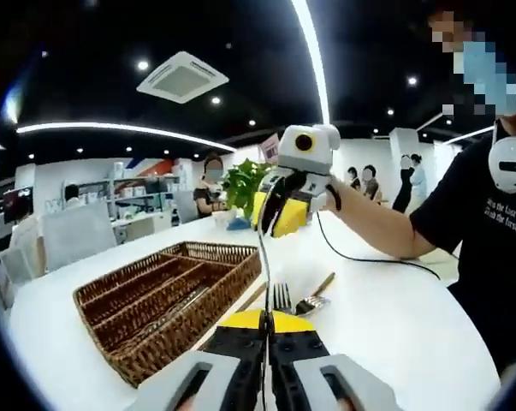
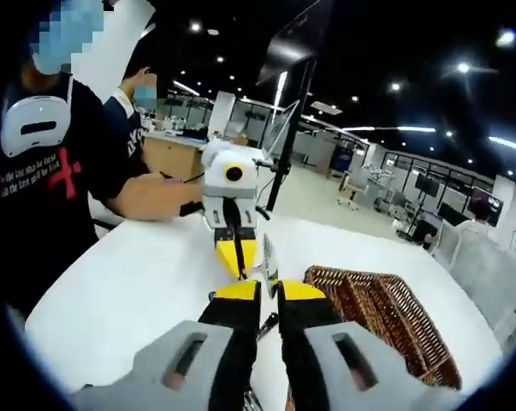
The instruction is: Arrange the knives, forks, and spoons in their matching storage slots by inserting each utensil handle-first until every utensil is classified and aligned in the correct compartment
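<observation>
Both yellow-tipped tools, left (image 1: 266,330) and right (image 2: 270,295), pinch one thin steel knife (image 1: 263,257) above the white counter (image 1: 394,325). The blade could twist loose and miss the brown wicker slotted tray (image 1: 168,300).

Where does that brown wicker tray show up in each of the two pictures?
Left gripper view: the wicker tray lies lower left of centre.
Right gripper view: the tray lies at lower right.
Shared landmark: the white table under it.
</observation>
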The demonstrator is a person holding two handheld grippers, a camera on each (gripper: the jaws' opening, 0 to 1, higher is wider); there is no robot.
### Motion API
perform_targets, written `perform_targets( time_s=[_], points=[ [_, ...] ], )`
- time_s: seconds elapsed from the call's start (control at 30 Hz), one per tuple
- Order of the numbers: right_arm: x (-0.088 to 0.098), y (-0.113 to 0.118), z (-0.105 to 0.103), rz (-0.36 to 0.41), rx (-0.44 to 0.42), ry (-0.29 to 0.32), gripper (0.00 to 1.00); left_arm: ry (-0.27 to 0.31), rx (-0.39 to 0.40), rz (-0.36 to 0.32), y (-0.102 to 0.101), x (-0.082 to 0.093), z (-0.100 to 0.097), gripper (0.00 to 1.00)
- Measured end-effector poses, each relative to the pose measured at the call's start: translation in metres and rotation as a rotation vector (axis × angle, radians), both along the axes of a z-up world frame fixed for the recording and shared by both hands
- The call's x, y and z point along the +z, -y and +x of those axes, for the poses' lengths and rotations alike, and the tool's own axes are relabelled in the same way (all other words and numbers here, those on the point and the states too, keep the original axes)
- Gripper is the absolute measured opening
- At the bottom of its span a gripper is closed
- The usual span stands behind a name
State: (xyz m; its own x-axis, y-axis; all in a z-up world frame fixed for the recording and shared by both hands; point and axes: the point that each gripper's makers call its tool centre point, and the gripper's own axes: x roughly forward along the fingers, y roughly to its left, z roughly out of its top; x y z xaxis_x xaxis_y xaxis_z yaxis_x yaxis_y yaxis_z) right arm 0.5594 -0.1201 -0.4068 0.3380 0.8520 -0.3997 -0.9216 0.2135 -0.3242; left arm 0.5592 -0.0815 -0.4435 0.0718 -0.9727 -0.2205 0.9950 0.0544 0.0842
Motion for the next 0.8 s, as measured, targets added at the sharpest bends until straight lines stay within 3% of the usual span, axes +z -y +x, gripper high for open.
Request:
perform_targets(
  time_s=[0.1, 0.2, 0.23, 0.37, 0.5, 0.57, 0.63, 0.8],
  points=[
    [0.001, -0.003, -0.004, -0.005, 0.017, 0.021, 0.14, -0.004, -0.011, 0.009, -0.004, -0.001, 0.000, 0.00],
    [0.005, -0.004, -0.002, 0.005, 0.011, 0.027, 0.08, -0.008, -0.028, 0.024, -0.009, -0.002, -0.003, 0.00],
    [0.006, -0.004, -0.001, 0.011, 0.004, 0.031, 0.08, -0.006, -0.034, 0.058, -0.012, -0.007, -0.004, 0.00],
    [0.007, -0.005, -0.001, 0.014, 0.001, 0.029, 0.13, -0.008, -0.025, 0.094, -0.013, -0.014, -0.002, 0.00],
    [0.004, -0.011, -0.001, 0.009, 0.009, 0.032, 0.04, -0.010, -0.023, 0.115, -0.014, -0.018, -0.002, 0.00],
    [0.003, -0.010, 0.005, 0.016, -0.030, 0.025, 0.03, 0.000, -0.010, 0.120, -0.015, -0.019, 0.001, 0.00],
    [0.010, -0.007, 0.017, 0.070, -0.099, 0.028, 0.01, 0.004, 0.010, 0.099, -0.015, -0.016, 0.005, 0.00],
    [0.004, -0.004, 0.019, 0.040, -0.104, 0.030, 0.00, 0.038, 0.031, 0.122, -0.007, -0.024, 0.009, 0.01]
  ],
)
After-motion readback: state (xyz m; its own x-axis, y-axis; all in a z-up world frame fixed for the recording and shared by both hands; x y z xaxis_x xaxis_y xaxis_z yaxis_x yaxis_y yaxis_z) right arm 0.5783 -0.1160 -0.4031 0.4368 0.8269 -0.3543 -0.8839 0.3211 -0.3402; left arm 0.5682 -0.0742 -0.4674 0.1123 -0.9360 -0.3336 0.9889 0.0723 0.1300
